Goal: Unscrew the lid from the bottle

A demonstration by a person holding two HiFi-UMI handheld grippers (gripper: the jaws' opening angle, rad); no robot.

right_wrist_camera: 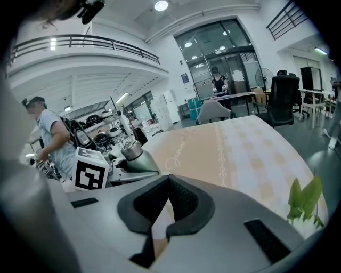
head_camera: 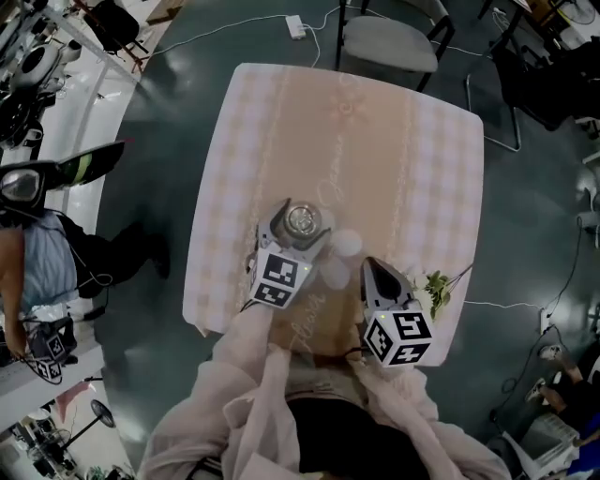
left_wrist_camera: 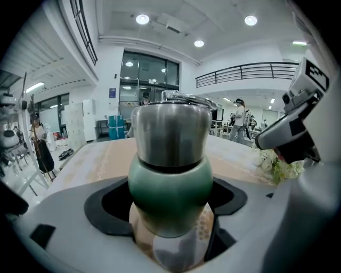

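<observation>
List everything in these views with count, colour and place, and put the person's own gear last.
tablecloth: one, peach with pale checks, middle of the head view
bottle: one, green body, upright on the tablecloth
lid: one, steel, on the bottle
leafy sprig: one, green with white blooms, on the tablecloth beside the right gripper
chair: one, grey seat, beyond the tablecloth's far edge
power strip: one, white, left of the chair
bystander: one, light blue top, head view's left edge
left gripper: one, grey, jaws open around the bottle
right gripper: one, grey, jaws shut, empty
sleeves: two, pale pink, head view's bottom
</observation>
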